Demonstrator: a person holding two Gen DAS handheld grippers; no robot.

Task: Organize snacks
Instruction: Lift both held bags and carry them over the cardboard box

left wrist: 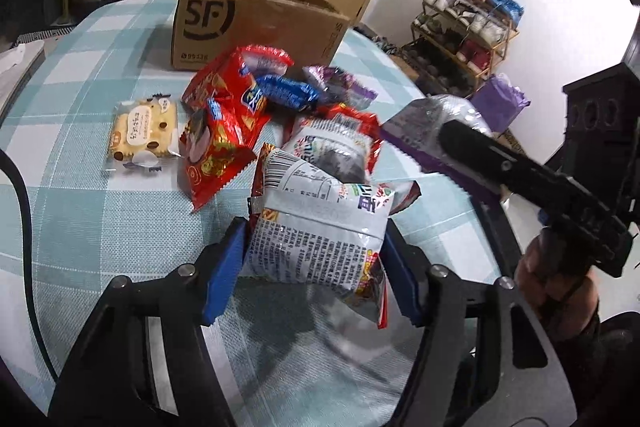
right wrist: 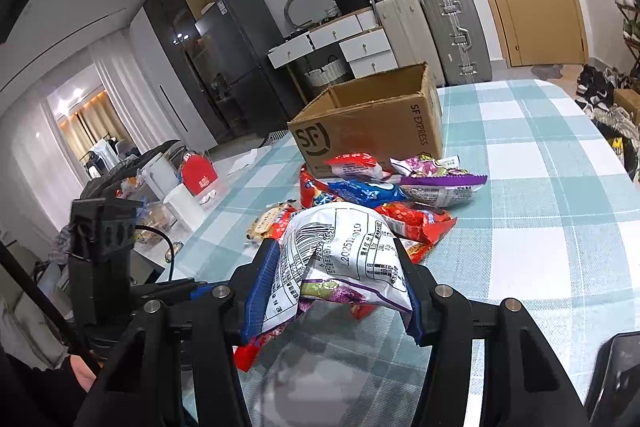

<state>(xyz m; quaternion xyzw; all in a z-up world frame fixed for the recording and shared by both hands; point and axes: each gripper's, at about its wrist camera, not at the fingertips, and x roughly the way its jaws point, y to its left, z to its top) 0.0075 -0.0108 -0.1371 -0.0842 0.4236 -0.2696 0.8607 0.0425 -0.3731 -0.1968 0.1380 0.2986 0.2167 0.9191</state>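
Observation:
My left gripper (left wrist: pixel 312 267) is shut on a white snack bag (left wrist: pixel 316 223) with printed text and a barcode, held off the checked tablecloth (left wrist: pixel 100 75) with its shadow beneath. My right gripper (right wrist: pixel 336 295) is shut on a white-and-purple snack bag (right wrist: pixel 344 255), also raised; in the left wrist view this right gripper (left wrist: pixel 444 131) sits at the right with that bag (left wrist: pixel 432 115). Between them and the open cardboard box (left wrist: pixel 256 23) (right wrist: pixel 368 123) lies a pile of red (left wrist: pixel 224 135), blue (left wrist: pixel 284 91) and purple (left wrist: pixel 340 87) packets, with a yellow biscuit pack (left wrist: pixel 144 127) to the left.
A black cable (left wrist: pixel 24 211) runs over the table's left side. Beyond the right table edge stand a shoe rack (left wrist: pixel 468 27) and a purple bag (left wrist: pixel 500 103). Suitcases (right wrist: pixel 452 31) and drawers (right wrist: pixel 360 47) stand behind the box. A dark flat object (right wrist: pixel 616 379) lies near the front right.

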